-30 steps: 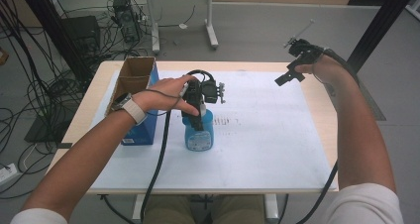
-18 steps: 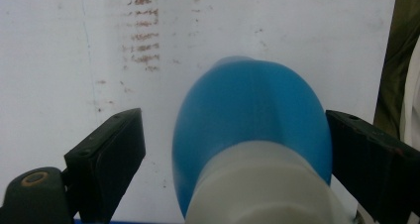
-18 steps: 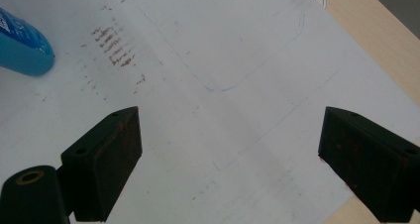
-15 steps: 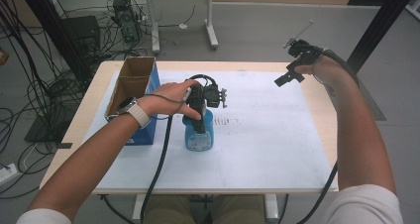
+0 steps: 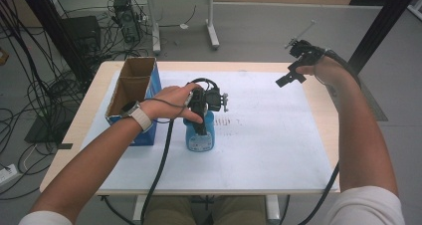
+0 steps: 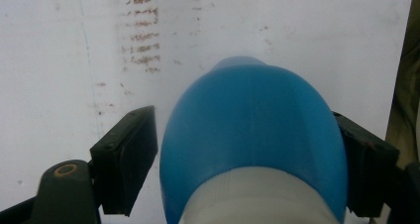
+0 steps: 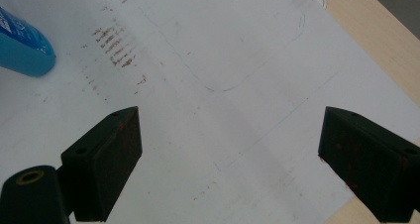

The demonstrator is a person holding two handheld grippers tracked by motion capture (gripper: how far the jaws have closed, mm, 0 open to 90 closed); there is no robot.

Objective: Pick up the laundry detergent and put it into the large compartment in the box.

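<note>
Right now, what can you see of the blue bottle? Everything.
The blue bottle looks like smooth plastic, with a rounded blue body, a white band near its top in the left gripper view, and a pale label on its side. It stands upright on the white sheet, beside the cardboard box. The left gripper straddles its upper part, one jaw apart from it with a gap; contact on the other side is unclear.

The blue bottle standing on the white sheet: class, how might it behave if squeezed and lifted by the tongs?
The blue bottle looks like smooth, rounded plastic, so it may slip between the left tongs. Upright and fairly tall, it could tip if nudged. Its weight cannot be judged.
</note>
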